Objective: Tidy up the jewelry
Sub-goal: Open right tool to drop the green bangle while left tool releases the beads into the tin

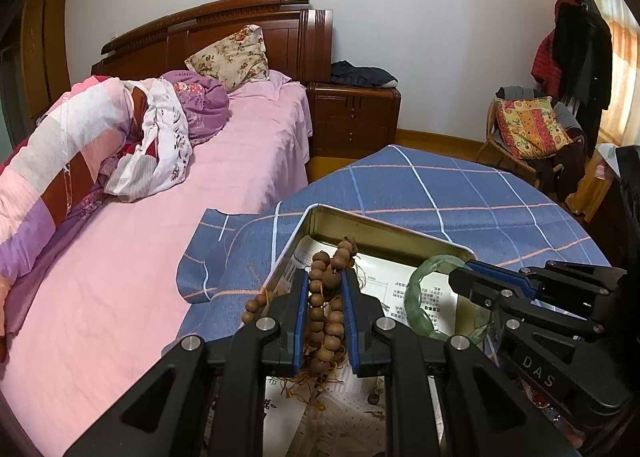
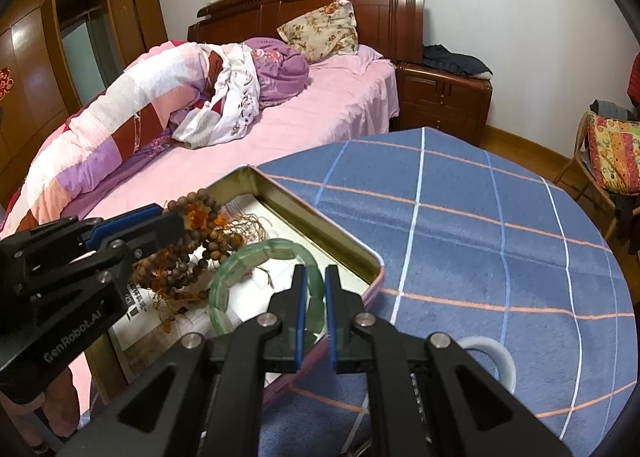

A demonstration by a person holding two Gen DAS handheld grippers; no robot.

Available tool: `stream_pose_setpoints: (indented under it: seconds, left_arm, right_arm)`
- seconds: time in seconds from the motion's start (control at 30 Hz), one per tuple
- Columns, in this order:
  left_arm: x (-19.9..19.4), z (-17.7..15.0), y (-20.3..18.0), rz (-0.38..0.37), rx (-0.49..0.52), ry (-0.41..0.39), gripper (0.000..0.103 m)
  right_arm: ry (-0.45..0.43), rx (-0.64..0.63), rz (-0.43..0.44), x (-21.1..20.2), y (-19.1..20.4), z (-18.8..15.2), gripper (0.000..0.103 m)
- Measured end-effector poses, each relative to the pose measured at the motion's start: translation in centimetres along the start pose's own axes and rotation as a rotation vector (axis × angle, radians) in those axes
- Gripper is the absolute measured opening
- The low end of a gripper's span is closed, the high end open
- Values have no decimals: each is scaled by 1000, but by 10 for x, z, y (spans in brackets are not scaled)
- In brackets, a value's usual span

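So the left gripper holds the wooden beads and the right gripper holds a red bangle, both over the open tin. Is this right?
Not quite: the bangle is green, not red, as the right wrist view shows. The rest holds: the left gripper grips the wooden beads and the right gripper grips the bangle, both over the open tin.

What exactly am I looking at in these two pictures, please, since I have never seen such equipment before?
There is no robot here: a person holds one pair of black tongs in each hand, and a wide-angle camera on each pair looks forward along its fingers. One picture comes from the left tongs, the other from the right tongs, so each also shows the other pair from the side. Beneath them an open metal tin, lined with printed paper, rests on a blue checked cloth. The left tongs are closed on a brown wooden bead string above the tin. The right tongs grip a green jade-like bangle. Behind is a bed with pink sheets.
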State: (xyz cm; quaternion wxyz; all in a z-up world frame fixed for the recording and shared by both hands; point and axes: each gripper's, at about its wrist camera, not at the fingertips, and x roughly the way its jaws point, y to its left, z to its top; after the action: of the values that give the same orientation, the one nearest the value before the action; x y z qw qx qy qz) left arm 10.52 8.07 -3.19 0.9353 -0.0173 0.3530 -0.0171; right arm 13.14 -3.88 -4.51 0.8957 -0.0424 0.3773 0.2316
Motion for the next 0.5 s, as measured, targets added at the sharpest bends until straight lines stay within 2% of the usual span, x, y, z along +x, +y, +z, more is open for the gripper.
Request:
stream_pose_setpoints:
  seconds: [0.5]
  left_arm:
    - [3, -4, 1, -1, -2, 15, 17]
  right_arm:
    - [20, -4, 2, 8, 1, -4, 11]
